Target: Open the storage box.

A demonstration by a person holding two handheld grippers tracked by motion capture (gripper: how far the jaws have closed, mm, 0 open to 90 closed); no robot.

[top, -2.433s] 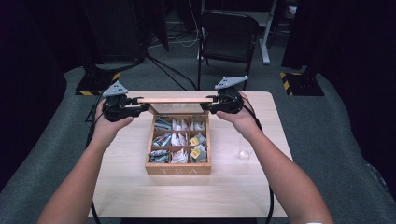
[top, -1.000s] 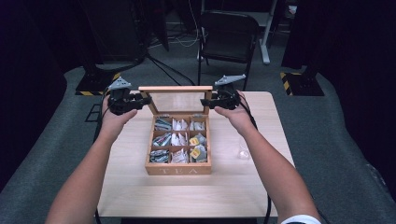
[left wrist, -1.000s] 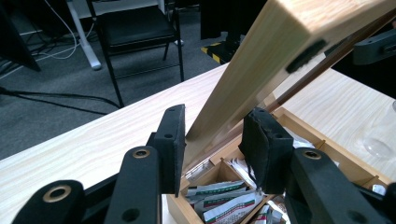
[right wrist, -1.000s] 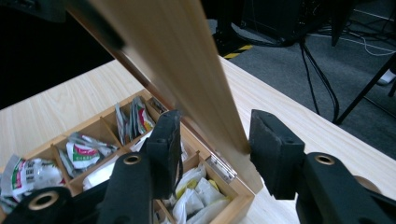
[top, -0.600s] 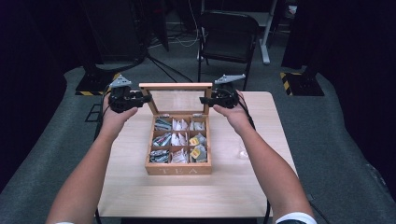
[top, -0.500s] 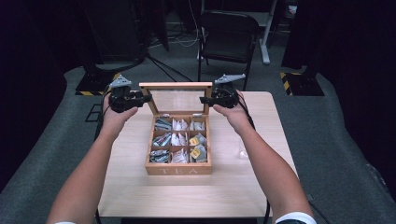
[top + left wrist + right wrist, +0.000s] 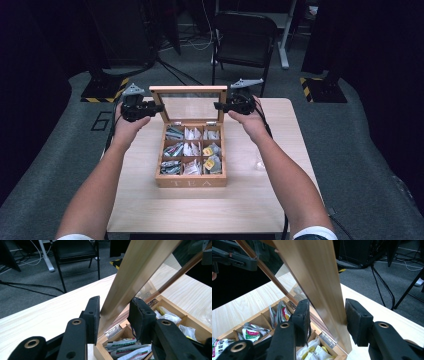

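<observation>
Two grippers (image 7: 159, 107) (image 7: 218, 106) open, straddling one raised lid (image 7: 190, 105), one tea box (image 7: 190, 181), nine compartments

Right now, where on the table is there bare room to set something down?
Bare table lies in front of the tea box and along its left side. On its right a small clear cup stands. The back is crowded by the raised lid, left claw and right claw.
</observation>
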